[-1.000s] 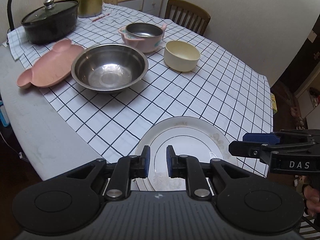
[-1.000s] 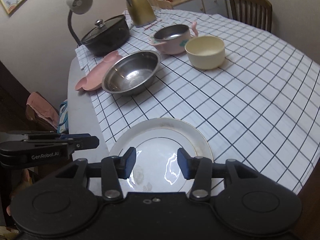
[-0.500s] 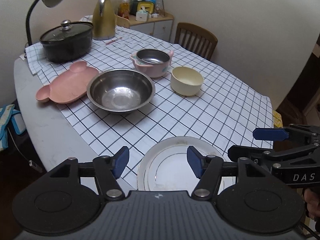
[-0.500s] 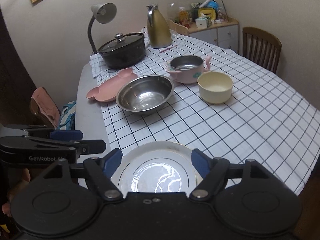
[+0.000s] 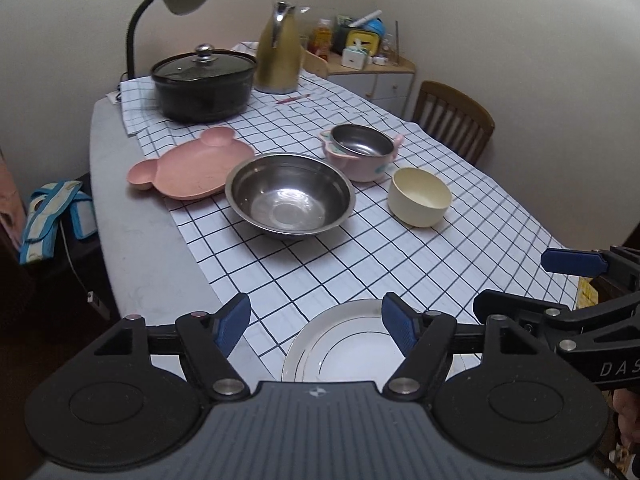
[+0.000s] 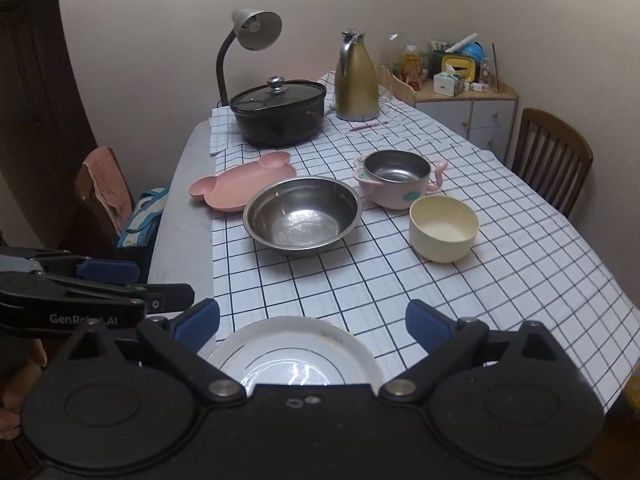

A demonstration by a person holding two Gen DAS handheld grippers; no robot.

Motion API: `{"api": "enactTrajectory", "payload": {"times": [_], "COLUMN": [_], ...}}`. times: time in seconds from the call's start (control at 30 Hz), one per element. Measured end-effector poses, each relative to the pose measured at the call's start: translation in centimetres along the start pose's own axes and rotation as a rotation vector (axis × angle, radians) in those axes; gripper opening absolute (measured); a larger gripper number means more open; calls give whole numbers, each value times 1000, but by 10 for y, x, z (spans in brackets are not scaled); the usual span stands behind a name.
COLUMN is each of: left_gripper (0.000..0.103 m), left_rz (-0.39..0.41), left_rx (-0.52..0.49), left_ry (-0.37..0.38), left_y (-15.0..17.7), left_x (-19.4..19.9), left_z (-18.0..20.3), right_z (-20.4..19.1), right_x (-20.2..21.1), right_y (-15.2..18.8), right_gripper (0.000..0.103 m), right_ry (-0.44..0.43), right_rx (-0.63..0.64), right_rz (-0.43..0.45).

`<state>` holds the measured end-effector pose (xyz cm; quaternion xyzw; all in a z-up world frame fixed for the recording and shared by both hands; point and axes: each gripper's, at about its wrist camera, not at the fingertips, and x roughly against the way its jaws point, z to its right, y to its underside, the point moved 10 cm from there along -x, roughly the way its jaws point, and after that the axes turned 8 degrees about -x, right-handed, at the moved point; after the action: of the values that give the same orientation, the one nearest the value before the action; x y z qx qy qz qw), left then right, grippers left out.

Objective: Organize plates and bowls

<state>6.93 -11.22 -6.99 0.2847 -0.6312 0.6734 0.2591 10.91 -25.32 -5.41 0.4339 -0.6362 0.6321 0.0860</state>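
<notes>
Left gripper (image 5: 316, 323): jaws spread, just been opening, pinching nothing. Right gripper (image 6: 313, 326): jaws spread wide, likewise just been opening, nothing pressed between them. White plate (image 5: 344, 344) lies flat on the checked cloth (image 5: 460, 248) at the near edge of the table (image 5: 136, 240), below both grippers and untouched. Further off, a steel bowl (image 5: 290, 196) sits mid-table; a pink bear-shaped plate (image 5: 192, 166) just left of it; a cream bowl (image 5: 419, 196) to its right; a pink handled bowl (image 5: 360, 152) behind. Black lidded pot (image 5: 204, 86) at the far end.
</notes>
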Motion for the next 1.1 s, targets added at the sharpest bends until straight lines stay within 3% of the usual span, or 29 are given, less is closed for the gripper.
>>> {"api": "enactTrajectory", "payload": {"times": [0.57,1.1], "left_gripper": [76,76], "left_rz": [12,-22], "left_rx": [117,184], "left_ry": [-125,-137], "left_y": [-10,-49], "left_x": [13,-28], "left_z": [-18,-79], "right_z": [-9,-32], "right_x": [-8,-67], "right_y": [-25,-83], "right_gripper": [102,101], "right_ry": [-62,-72], "right_rx": [87,113], "right_rz": [-37,-108]}}
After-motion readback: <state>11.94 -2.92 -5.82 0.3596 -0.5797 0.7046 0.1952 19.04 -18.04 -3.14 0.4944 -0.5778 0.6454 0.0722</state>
